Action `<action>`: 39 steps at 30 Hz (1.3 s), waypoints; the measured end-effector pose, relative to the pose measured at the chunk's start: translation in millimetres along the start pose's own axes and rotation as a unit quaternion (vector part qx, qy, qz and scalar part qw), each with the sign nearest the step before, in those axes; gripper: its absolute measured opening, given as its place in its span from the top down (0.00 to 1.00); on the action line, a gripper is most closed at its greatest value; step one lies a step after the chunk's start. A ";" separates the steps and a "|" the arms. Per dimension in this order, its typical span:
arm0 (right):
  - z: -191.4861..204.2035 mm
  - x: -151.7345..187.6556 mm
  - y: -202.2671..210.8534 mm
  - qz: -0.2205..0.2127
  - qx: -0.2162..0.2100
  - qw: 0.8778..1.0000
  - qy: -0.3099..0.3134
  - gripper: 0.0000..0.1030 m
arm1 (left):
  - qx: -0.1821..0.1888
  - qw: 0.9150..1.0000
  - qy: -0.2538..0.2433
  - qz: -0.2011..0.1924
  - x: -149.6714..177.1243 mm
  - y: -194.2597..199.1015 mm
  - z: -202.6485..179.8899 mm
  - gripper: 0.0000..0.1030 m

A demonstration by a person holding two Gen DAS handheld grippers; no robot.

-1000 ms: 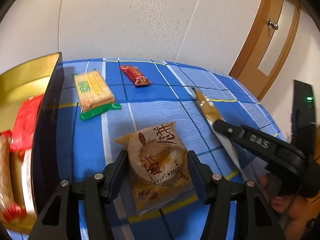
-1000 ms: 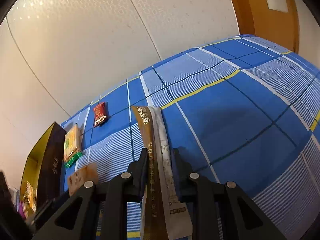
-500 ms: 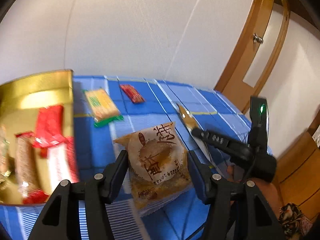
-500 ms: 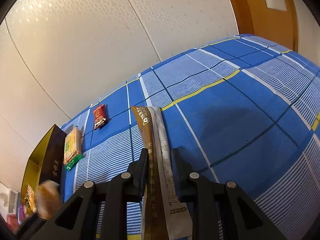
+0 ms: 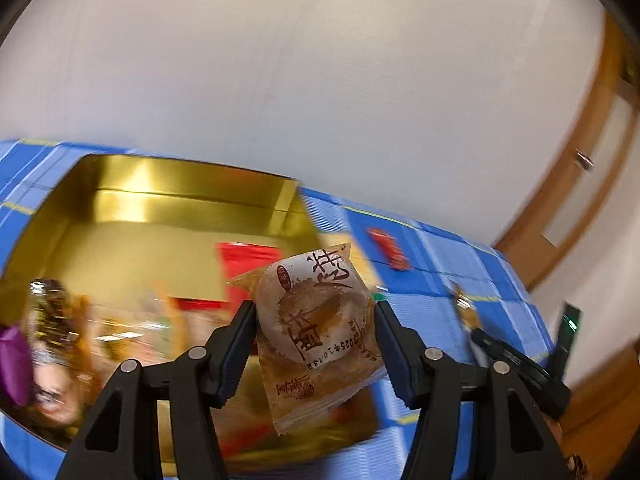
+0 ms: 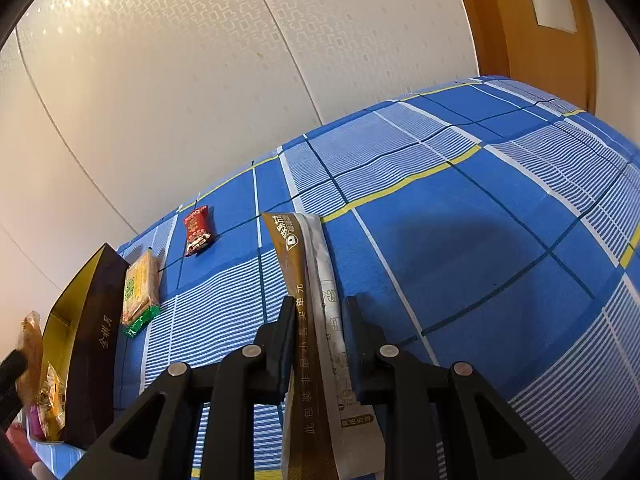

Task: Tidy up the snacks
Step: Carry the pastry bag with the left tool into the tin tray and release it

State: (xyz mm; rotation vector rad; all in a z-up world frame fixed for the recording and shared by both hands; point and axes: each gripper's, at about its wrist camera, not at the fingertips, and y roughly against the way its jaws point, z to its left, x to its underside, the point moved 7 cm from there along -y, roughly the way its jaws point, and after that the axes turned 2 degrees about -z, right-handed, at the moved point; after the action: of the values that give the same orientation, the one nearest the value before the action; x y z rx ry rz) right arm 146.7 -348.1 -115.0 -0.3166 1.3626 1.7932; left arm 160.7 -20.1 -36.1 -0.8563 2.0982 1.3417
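My left gripper [image 5: 314,320] is shut on a tan pastry packet [image 5: 316,328] with brown printing, held in the air over the right part of a gold-lined box [image 5: 180,208]. The box holds several wrapped snacks, blurred here. My right gripper [image 6: 316,312] is shut on a long brown and white stick packet [image 6: 316,320], whose far end rests on the blue checked cloth [image 6: 460,248]. In the right wrist view the box [image 6: 96,320] stands at the far left, with the pastry packet [image 6: 30,340] above it.
A yellow cracker pack with a green end [image 6: 138,288] lies against the box's dark outer wall. A small red packet [image 6: 196,230] lies farther back; it also shows as a red packet [image 5: 390,246]. A wall runs behind the table; a wooden door [image 6: 532,20] stands right.
My left gripper has carried the pastry packet up and to the left, from the cloth to above the gold box. The right gripper and its stick packet have stayed put.
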 end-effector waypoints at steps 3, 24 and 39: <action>0.0 0.1 0.0 0.001 -0.001 1.000 -0.001 0.78 | -0.031 0.999 0.023 0.003 -8.3 -2.9 30.6 0.42; 0.9 0.9 -1.3 -0.002 0.006 1.000 0.015 0.77 | -0.132 0.988 0.080 0.023 -13.1 -3.1 112.9 0.41; 20.2 8.3 3.4 -0.002 -0.021 0.998 0.051 0.78 | -0.136 0.991 -0.008 -0.007 2.6 19.6 84.1 0.41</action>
State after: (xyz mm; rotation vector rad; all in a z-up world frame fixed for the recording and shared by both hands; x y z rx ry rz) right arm 144.7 -326.6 -110.4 -0.4387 1.3935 1.8253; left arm 151.0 62.8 -58.7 -0.9630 1.9191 1.6479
